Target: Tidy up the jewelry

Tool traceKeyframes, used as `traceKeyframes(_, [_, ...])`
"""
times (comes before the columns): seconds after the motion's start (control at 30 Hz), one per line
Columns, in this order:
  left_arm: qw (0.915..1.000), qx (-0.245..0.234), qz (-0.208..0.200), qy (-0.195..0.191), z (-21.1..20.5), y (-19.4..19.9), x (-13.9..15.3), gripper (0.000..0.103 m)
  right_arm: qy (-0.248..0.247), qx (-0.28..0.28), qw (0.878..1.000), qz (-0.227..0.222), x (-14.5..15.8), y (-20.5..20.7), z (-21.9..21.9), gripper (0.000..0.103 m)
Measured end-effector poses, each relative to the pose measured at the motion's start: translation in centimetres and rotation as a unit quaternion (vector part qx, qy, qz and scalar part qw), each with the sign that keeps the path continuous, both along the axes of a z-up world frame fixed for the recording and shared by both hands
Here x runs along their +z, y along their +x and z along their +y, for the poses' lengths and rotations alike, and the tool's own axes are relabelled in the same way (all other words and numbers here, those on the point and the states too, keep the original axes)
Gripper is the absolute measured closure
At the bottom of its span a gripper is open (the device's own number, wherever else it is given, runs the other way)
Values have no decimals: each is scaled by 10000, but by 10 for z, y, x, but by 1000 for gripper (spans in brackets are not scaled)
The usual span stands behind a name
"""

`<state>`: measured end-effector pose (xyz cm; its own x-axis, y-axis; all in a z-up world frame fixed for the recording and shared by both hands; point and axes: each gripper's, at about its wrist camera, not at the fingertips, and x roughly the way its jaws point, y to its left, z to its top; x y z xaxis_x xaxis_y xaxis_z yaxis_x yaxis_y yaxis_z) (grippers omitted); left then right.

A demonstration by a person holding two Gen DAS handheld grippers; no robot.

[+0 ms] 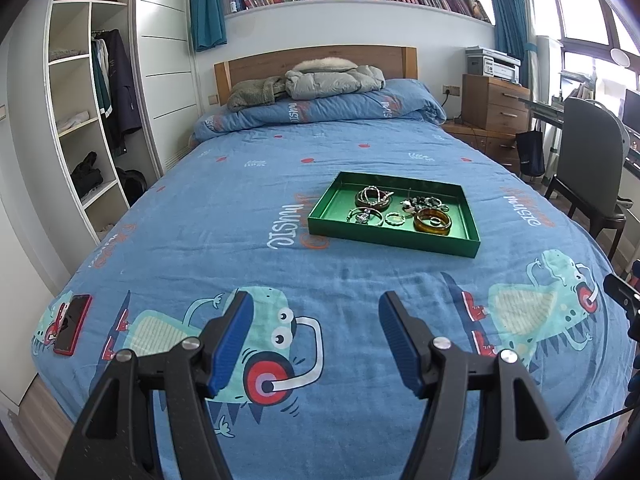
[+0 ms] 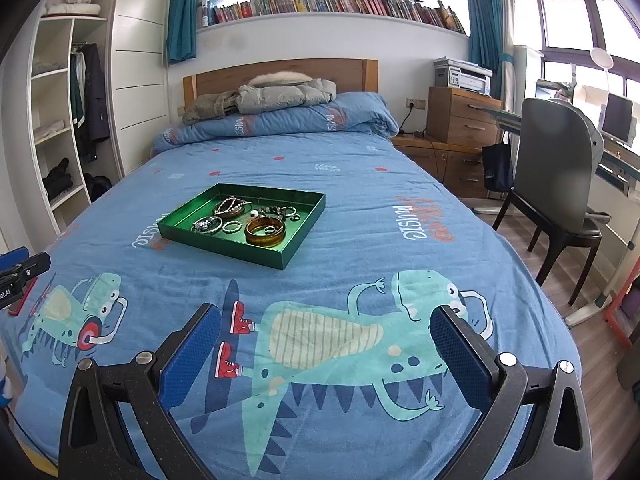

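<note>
The left gripper (image 1: 316, 340) hangs over the foot of the bed with its blue-padded fingers spread apart and nothing between them. The right gripper (image 2: 326, 354) is spread wider still, also empty, above a cartoon dinosaur printed on the blue bedspread (image 2: 360, 240). Both are well short of the green tray (image 1: 460, 246), which lies flat on the bedspread near the middle of the bed. Inside it the jewelry is bunched toward the tray's right half: an amber bangle (image 1: 433, 221) with a small ring inside it, a dark beaded bracelet (image 1: 374, 197), silver bangles (image 1: 364, 215) and a twisted silver ring (image 1: 394, 219). A red phone (image 1: 73, 325) rests at the bed's left edge.
</note>
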<state>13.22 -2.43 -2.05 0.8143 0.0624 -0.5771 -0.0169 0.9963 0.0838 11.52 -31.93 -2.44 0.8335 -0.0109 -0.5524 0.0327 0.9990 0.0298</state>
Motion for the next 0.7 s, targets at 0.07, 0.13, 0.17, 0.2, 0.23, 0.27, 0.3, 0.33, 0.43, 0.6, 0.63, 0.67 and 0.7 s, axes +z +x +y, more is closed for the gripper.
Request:
traceKeyframes(0.07, [10000,-11,24,2,-1,2,-2,40,4,-10,10000,18,-2,2,-1,0])
traceKeyframes(0.13, [10000,-20,48,11,-2,4,-4,40,12,-16,10000,35,-4,3,-2,0])
traceKeyframes(0.17, [10000,-25,62,10,-2,5,-5,40,13,-20,10000,45,-5,4,-2,0])
traceKeyframes(0.2, [10000,-28,75,12,-2,5,-6,40,13,-24,10000,57,-6,5,-2,0])
traceKeyframes(0.23, [10000,-33,86,15,-2,6,-6,40,14,-28,10000,70,-7,5,-3,0])
traceKeyframes(0.27, [9999,-39,97,18,-2,7,-7,40,16,-32,10000,83,-8,6,-3,0])
traceKeyframes(0.3, [9999,-42,107,20,-2,8,-8,40,18,-36,9999,94,-9,7,-3,0])
traceKeyframes(0.33, [9999,-43,118,21,-2,9,-9,40,19,-40,9999,104,-10,7,-4,0])
traceKeyframes(0.43, [9999,-38,156,17,-1,12,-11,40,14,-51,9999,141,-13,10,-5,0])
traceKeyframes(0.6, [9996,-3,272,-6,1,20,-18,40,6,-68,9998,205,-19,15,-7,0])
traceKeyframes(0.63, [9996,3,299,-16,2,22,-20,40,1,-71,9997,221,-21,17,-7,0])
traceKeyframes(0.67, [9995,11,325,-31,2,24,-22,40,-3,-75,9997,240,-22,19,-8,0])
traceKeyframes(0.7, [9994,19,344,-46,3,26,-24,40,-10,-82,9996,258,-23,21,-9,0])
